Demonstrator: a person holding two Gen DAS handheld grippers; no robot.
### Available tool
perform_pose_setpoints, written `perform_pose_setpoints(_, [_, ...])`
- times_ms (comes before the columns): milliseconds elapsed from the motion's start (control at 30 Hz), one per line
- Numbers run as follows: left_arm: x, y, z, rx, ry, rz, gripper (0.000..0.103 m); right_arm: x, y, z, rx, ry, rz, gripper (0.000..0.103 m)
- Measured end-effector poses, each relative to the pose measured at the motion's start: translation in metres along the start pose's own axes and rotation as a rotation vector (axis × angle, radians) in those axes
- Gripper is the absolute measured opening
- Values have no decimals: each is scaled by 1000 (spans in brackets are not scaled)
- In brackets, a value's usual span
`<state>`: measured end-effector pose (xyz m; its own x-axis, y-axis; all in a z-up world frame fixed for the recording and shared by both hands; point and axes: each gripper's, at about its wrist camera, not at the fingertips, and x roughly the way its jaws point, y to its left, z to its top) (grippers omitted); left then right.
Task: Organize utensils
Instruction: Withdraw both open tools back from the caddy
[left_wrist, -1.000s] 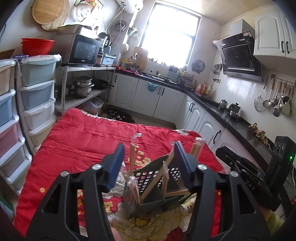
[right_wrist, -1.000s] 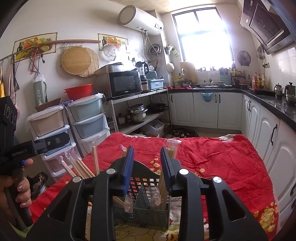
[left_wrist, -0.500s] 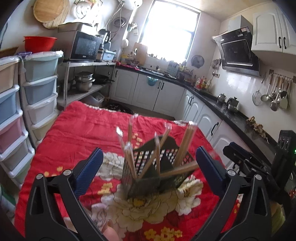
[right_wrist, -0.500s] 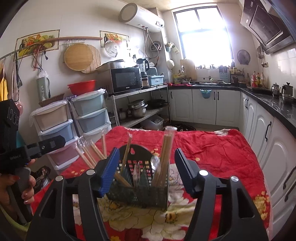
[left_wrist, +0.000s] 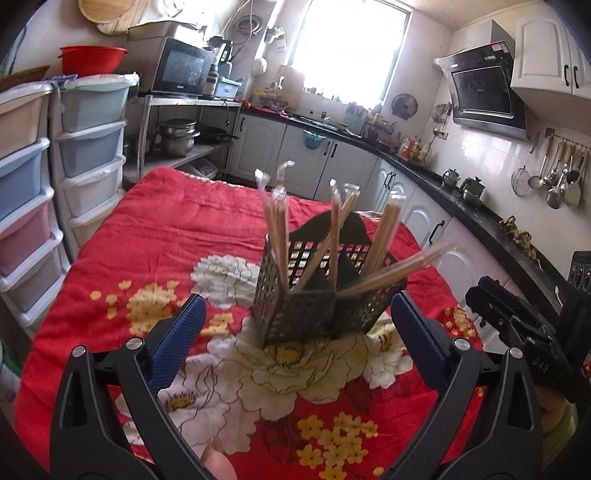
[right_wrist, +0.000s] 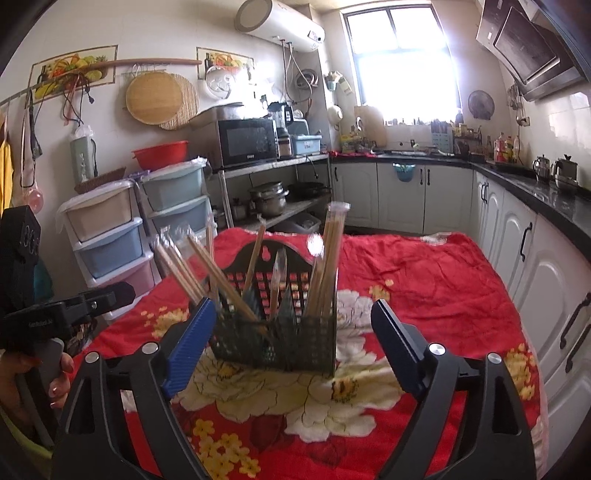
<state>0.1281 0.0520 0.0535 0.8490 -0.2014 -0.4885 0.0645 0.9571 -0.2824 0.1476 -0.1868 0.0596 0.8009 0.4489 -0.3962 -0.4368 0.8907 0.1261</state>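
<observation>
Room: kitchen with white cupboards, a black counter (right_wrist: 546, 199) and a bright window (left_wrist: 347, 48); a table under a red flowered cloth (left_wrist: 155, 236) fills the middle.
Basket: dark green slotted utensil basket (left_wrist: 325, 291), standing upright on the cloth's large white flower, with a raised arched back and inner dividers.
Chopsticks: pale wooden chopsticks in clear wrappers (left_wrist: 280, 229) stand in the basket's compartments; most rise steeply with wrapper tips upward, fanned out. One bundle (left_wrist: 395, 269) leans low over the basket's right rim in the left wrist view.
Spoon: a clear plastic-wrapped piece with a rounded top (right_wrist: 316, 245) stands among them; blurred, hard to tell.
Left gripper: left gripper (left_wrist: 295, 328) has its blue pads spread fully wide, with nothing between them; the basket stands just beyond the tips.
Right gripper: right gripper (right_wrist: 293, 332) has its jaws opening, already wide; nothing is gripped, the basket sits just ahead between the tips.
Around: stacked pastel drawers (right_wrist: 110, 236) left of the table, a microwave (right_wrist: 245, 142) on a metal shelf, pots (right_wrist: 267, 201) below, hanging ladles (left_wrist: 554, 173) on the right wall.
Clearance: cloth around the basket is bare.
</observation>
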Motion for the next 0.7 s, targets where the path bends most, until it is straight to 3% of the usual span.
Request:
perform_pose_setpoints(267, [2,5,-27,-13,-2,18,92,7,5,-30,5,68,-7,86])
perform_pose_setpoints(700, [6,4,-65,12,-27,61,92,11,4,-67,12,102,-64,91])
